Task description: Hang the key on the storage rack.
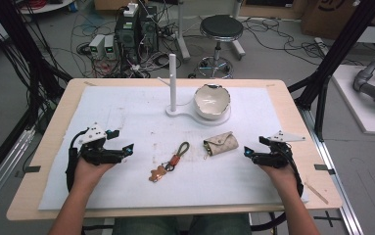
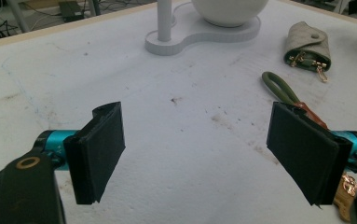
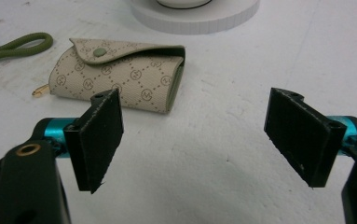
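Left hand-held gripper (image 1: 122,140) low over the white mat (image 1: 126,112) on the bench (image 1: 58,127), jaws spread wide apart with nothing but bare mat between them – pads (image 2: 99,149) clear of everything in the left gripper view. Right hand-held gripper (image 1: 251,146) likewise low over the mat at the other side, jaws apart and empty, pads (image 3: 99,140) free in the right gripper view. Between the 2 grippers, 2 small things flat on the mat: a keychain (image 1: 169,163) with an olive-green loop, a brown leather tab and gold-coloured fittings, nearer the left hand-held gripper, close to its right-hand jaw in the left gripper view; and a beige patterned key pouch (image 1: 221,143) with a snap flap, nearer the right hand-held gripper – lying just beyond its left-hand jaw in the right gripper view, not touched. Keychain and pouch near each other but apart. Farther back on the mat, a white stand (image 1: 175,110) with an upright post and a cream bowl (image 1: 211,100) seated on its round base, well apart from both grippers.
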`<state>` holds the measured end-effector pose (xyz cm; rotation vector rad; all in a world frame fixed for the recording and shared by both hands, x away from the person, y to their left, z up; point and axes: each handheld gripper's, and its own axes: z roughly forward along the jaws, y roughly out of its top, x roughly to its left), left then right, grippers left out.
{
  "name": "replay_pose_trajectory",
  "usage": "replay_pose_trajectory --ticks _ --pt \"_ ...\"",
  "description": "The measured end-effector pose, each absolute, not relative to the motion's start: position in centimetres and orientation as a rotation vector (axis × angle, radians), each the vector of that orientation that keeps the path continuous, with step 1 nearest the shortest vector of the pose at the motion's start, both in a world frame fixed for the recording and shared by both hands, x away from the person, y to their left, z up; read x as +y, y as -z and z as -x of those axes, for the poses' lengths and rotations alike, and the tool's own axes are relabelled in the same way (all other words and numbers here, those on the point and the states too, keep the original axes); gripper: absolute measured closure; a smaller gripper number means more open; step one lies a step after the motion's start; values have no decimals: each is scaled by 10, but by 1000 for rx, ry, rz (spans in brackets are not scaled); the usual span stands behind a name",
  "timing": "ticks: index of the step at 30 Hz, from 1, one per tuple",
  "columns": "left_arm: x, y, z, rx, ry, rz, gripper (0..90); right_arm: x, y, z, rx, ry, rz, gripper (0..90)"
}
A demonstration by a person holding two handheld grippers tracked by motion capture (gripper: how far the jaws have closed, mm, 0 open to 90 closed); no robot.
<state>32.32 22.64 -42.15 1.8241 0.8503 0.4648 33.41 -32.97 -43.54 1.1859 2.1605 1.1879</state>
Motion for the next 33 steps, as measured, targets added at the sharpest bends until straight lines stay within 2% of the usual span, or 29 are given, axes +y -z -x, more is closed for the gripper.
replay_pose_trajectory --ticks 14,22,26,33 --pt "221 422 -320 854 -463 -1839 180 -327 439 -336 2193 -1120 -1156 199" --pt "196 422 -312 859 -454 -1850 159 -318 440 -339 2211 -1084 -1140 200" --pt "172 427 -313 826 -386 -1912 160 -320 441 -340 2213 -1083 -1143 200" --pt "142 433 -320 803 -348 -1961 160 -320 441 -340 2211 -1090 -1147 200"
